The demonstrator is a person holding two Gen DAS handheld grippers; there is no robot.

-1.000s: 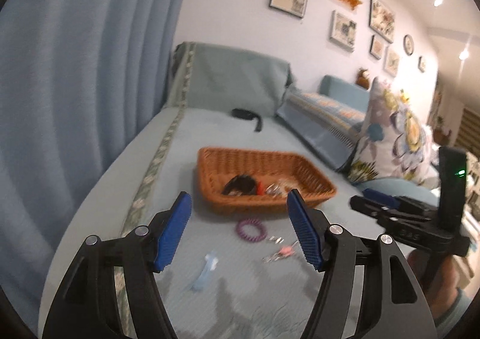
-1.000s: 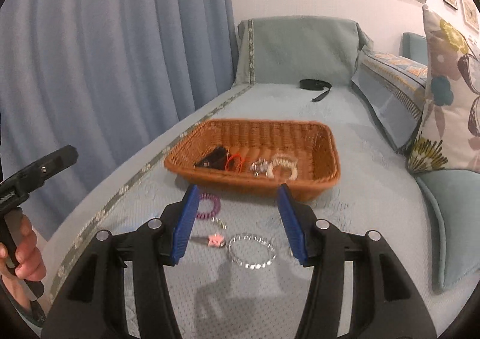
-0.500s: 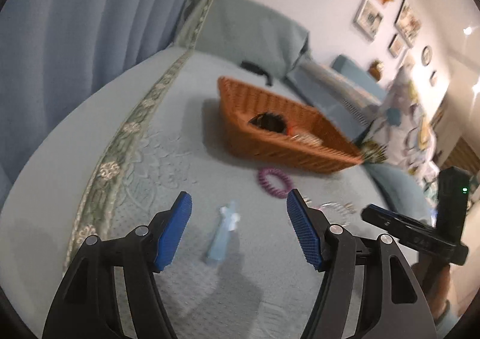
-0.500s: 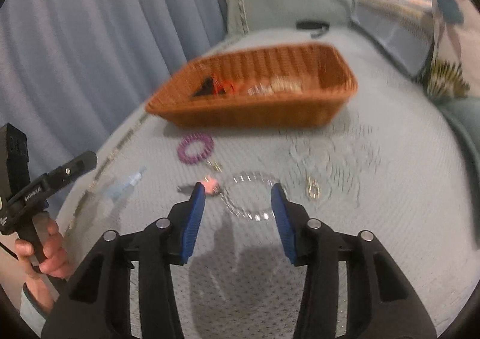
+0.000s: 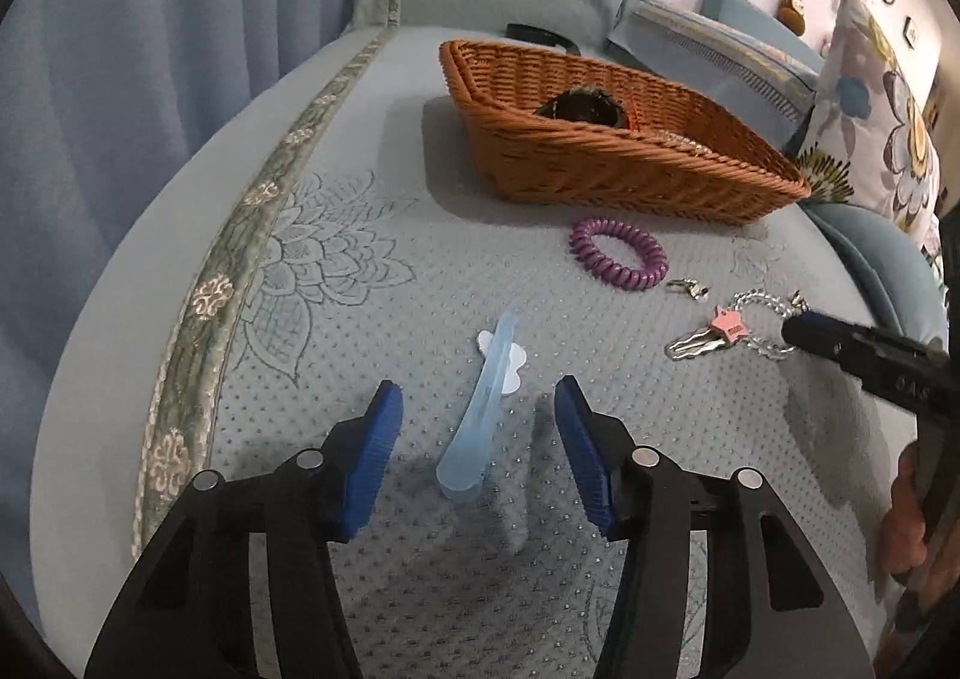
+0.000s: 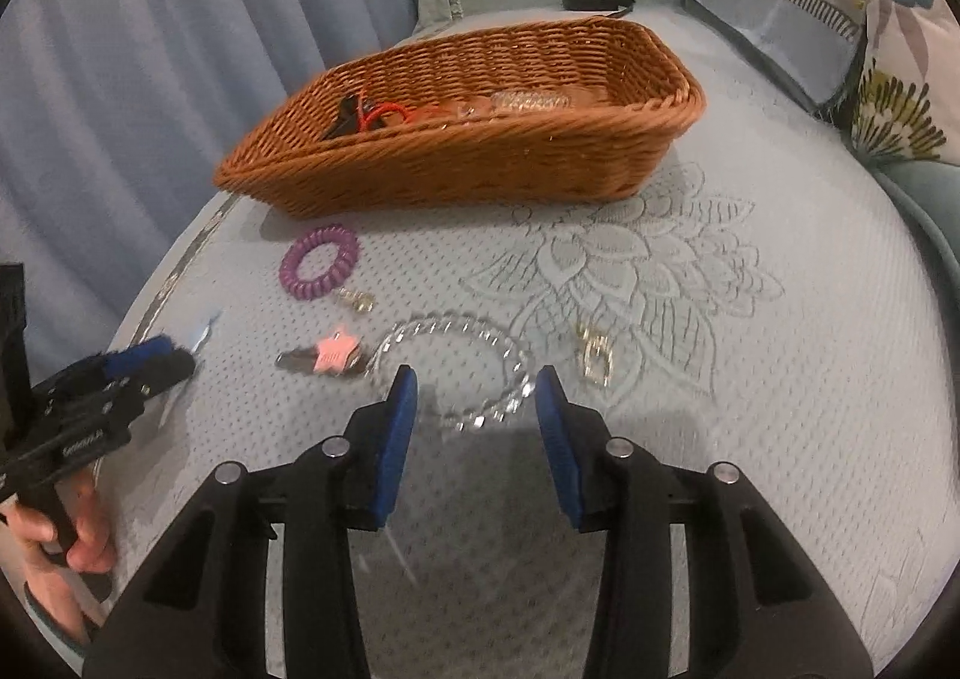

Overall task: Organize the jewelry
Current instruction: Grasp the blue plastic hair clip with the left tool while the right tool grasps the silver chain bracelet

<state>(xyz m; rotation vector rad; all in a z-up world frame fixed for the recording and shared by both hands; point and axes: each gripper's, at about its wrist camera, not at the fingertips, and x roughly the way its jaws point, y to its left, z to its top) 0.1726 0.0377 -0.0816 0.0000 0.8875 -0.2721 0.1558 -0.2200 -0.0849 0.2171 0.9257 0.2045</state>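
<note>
A pale blue hair clip (image 5: 486, 397) lies on the sofa cover, its near end between the open jaws of my left gripper (image 5: 474, 406). My right gripper (image 6: 477, 388) is open, low over the near edge of a clear bead bracelet (image 6: 462, 367). A pink star clip (image 6: 333, 356), a purple coil hair tie (image 6: 320, 269), a small silver charm (image 6: 355, 299) and a gold clasp (image 6: 595, 358) lie loose. The wicker basket (image 6: 480, 168) behind them holds several pieces, including a red and a black one.
A blue curtain (image 5: 120, 78) hangs on the left. A floral pillow (image 5: 882, 126) and sofa cushions stand on the right. A black strap (image 6: 597, 2) lies beyond the basket. The sofa edge with a green patterned border (image 5: 240, 235) runs along the left.
Both grippers have dropped lower and closer to the sofa cover. The left one now straddles the blue hair clip; the right one has closed in on the bead bracelet.
</note>
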